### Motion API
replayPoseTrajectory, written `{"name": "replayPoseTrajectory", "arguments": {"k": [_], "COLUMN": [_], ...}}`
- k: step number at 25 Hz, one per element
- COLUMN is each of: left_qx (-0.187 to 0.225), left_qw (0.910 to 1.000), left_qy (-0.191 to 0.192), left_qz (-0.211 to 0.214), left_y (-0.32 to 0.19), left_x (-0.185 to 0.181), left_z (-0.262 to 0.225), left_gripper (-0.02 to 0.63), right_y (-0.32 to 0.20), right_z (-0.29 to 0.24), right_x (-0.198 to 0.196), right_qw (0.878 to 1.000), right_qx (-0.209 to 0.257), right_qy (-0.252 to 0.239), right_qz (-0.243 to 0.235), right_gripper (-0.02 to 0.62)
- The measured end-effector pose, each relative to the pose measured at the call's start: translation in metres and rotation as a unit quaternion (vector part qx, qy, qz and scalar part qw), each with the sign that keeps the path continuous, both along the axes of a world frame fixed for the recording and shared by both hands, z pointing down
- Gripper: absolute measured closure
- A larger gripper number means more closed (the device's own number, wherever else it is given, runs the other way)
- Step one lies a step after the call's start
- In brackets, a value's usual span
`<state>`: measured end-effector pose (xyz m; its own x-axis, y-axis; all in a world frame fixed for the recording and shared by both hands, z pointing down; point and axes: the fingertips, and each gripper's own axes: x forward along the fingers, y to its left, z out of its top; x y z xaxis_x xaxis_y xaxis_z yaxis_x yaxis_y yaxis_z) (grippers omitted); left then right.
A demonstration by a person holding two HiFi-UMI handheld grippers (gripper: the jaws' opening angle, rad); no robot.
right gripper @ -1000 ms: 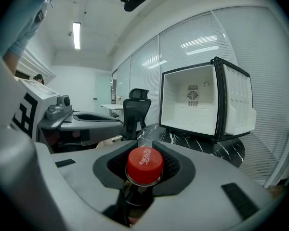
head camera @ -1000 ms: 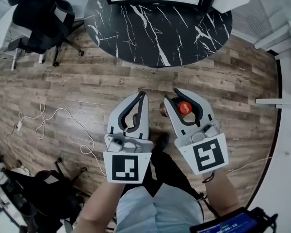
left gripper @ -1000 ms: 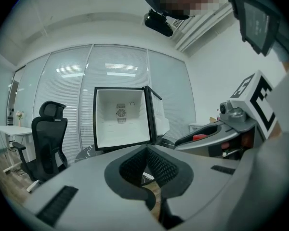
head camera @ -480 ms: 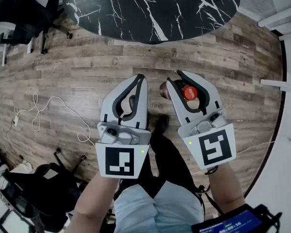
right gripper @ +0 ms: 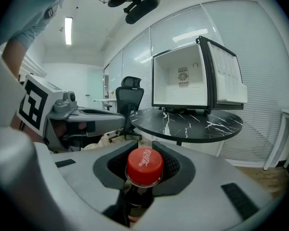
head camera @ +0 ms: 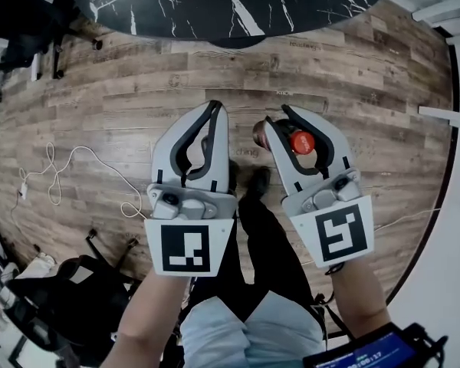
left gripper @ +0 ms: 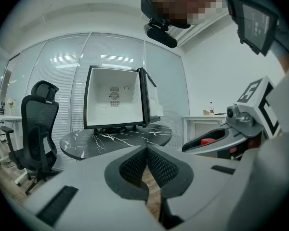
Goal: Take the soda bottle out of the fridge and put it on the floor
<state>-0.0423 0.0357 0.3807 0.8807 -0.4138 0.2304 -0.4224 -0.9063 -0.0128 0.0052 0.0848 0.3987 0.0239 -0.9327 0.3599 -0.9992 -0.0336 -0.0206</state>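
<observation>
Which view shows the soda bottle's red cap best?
Right gripper view: the red plastic cap of the dark soda bottle sits large at low centre, printed top visible, between the jaws of the right tool. Head view shows the cap small, from above. Left gripper view catches only a red sliver at right.

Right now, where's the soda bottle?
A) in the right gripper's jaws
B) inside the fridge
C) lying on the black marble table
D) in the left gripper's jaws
A: the right gripper view shows the right gripper closed on the neck of the soda bottle, just under its red cap. The left gripper has its jaws together with nothing between them.
</observation>
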Motion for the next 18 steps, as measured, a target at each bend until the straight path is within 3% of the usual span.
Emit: {"name": "replayPoseTrajectory", "arguments": {"k": [18], "left_qx": [-0.015], "left_qw": [0.9995], "left_qy": [-0.010], "left_qz": [0.027], "left_y": [0.005], "left_x": [0.037], "left_z": [0.092], "left_gripper": [0.589], "right_y": [0.019], "right_z": [0.094], "right_x": [0.029], "right_qw": [0.999], "right_qx": [-0.016], "right_qy": [0.003], "right_qz": [0.029], "right_gripper": [0.491]}}
